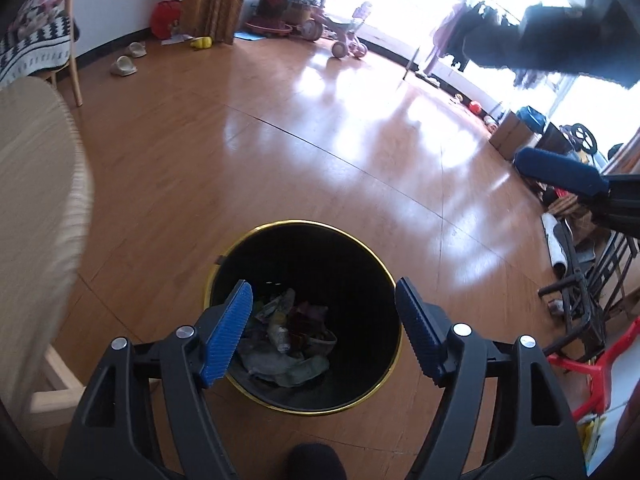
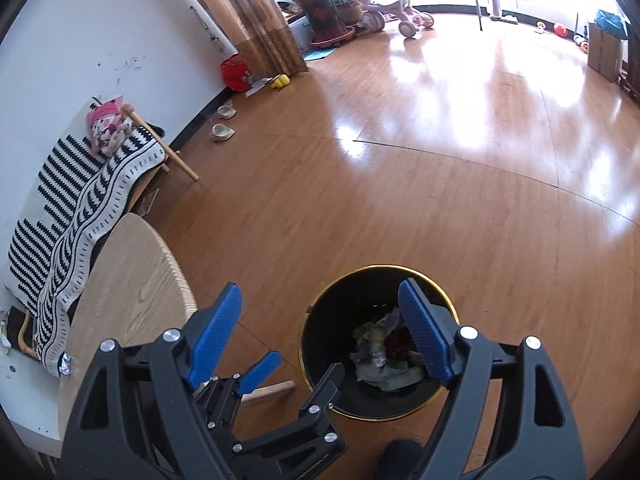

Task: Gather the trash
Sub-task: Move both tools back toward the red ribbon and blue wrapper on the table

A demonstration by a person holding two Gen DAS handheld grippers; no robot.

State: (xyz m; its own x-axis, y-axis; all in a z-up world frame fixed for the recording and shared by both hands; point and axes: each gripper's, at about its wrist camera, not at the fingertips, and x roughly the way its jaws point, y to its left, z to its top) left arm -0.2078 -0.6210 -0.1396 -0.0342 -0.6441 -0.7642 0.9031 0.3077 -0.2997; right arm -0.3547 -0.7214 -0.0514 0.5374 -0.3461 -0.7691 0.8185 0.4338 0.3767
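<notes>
Trash (image 1: 286, 336) crumpled in gold-rimmed black bin (image 1: 356, 264)

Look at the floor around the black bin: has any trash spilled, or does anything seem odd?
Nothing stands out. The black gold-rimmed bin stands upright on the wooden floor, crumpled trash lies inside it, and none shows on the floor beside it.

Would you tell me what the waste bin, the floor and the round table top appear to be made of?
Waste bin: glossy black wall with a shiny gold rim, metal or hard plastic; unclear which. Floor: wood-look boards or laminate, seams visible, glossy enough to mirror window light. Table top: pale wood or veneer, matte, with plain grain lines.
</notes>
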